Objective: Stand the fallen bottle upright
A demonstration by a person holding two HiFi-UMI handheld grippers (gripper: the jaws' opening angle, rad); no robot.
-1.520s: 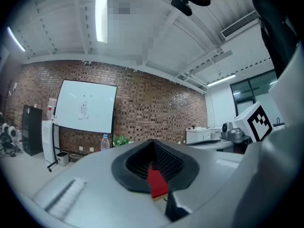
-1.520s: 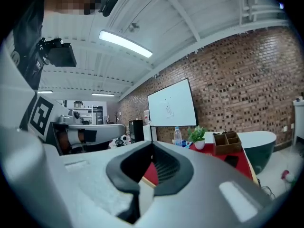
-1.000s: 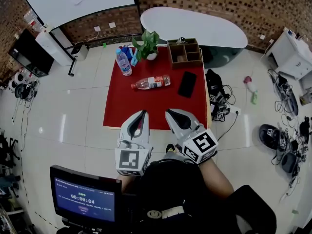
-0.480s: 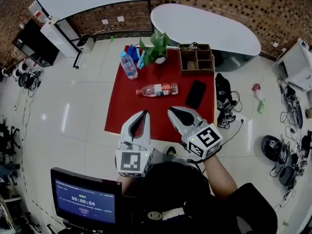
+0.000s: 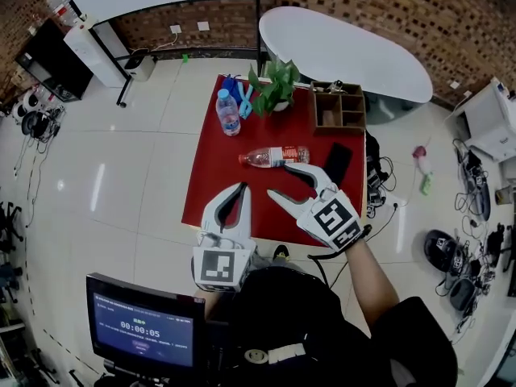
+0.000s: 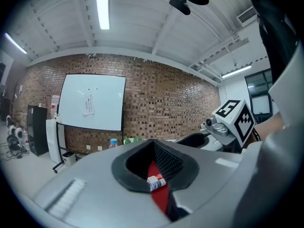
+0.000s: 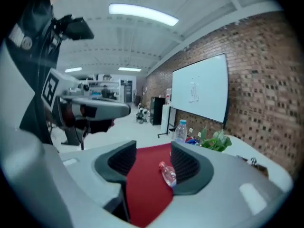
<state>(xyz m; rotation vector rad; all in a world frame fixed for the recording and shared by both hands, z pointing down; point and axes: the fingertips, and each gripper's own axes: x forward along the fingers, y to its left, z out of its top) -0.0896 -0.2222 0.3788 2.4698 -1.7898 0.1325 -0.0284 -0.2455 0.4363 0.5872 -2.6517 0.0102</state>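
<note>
A clear bottle with a red label (image 5: 274,156) lies on its side across the red table (image 5: 222,176), cap to the left. In the right gripper view, this fallen bottle (image 7: 167,173) shows through the gap, some way beyond the tips. My right gripper (image 5: 288,181) hovers over the table's near right part just short of it; its jaws are opening, with nothing between them. My left gripper (image 5: 240,188) is shut and empty over the near edge, left of the right one. The left gripper view shows only the bottle's label (image 6: 156,182) past the jaws.
An upright water bottle (image 5: 229,111), a potted plant (image 5: 276,87) and a wooden organizer (image 5: 339,107) stand along the table's far side. A black phone (image 5: 337,161) lies right of the fallen bottle. A monitor (image 5: 141,329) sits near me at lower left. Cables litter the floor on the right.
Both grippers have moved forward over the table toward the fallen bottle. The right gripper has rolled and its jaws have gone from shut to spread apart. The left stays shut.
</note>
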